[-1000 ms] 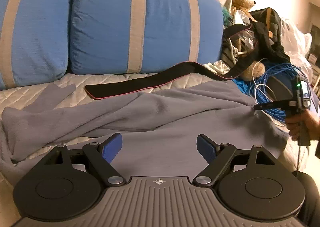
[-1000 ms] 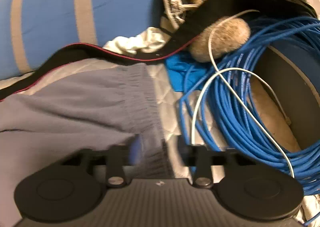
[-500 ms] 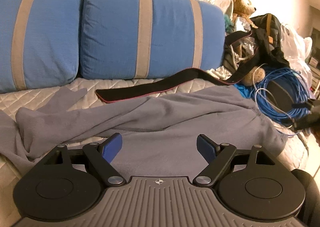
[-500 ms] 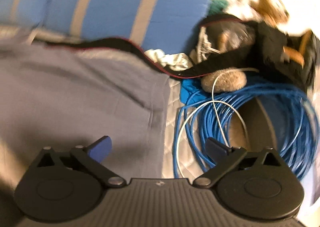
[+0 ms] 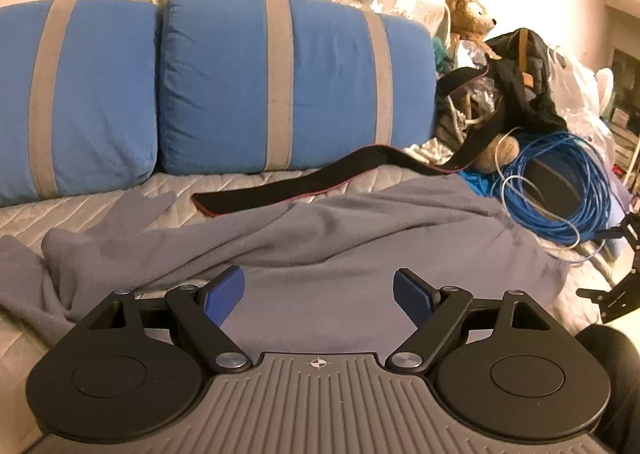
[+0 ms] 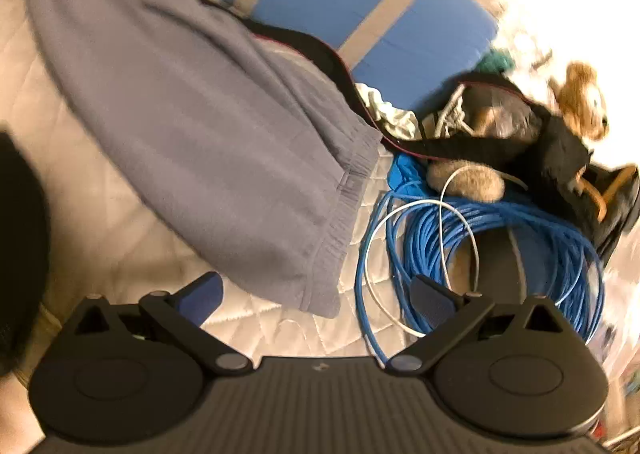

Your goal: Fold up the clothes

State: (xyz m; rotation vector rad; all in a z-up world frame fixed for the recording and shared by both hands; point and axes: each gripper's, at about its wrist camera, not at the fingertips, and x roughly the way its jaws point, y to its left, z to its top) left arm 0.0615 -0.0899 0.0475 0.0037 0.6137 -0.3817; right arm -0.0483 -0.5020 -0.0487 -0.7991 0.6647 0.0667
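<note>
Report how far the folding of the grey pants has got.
Done: the grey pants are laid out lengthwise on the quilted bed, waistband near the blue cable coil, though still wrinkled. In hand: nothing; the left gripper and right gripper are both open and empty above the fabric. Left: smoothing and every fold; no clean fold shows yet.

The right gripper (image 6: 316, 294), shut on the waistband of the grey trousers (image 6: 224, 158) a second ago, is now opened wide and drawn back, with the waistband left lying on the quilt (image 6: 104, 238). In the left view, that gripper (image 5: 616, 274) is now seen only at the right edge, lower than before.
</note>
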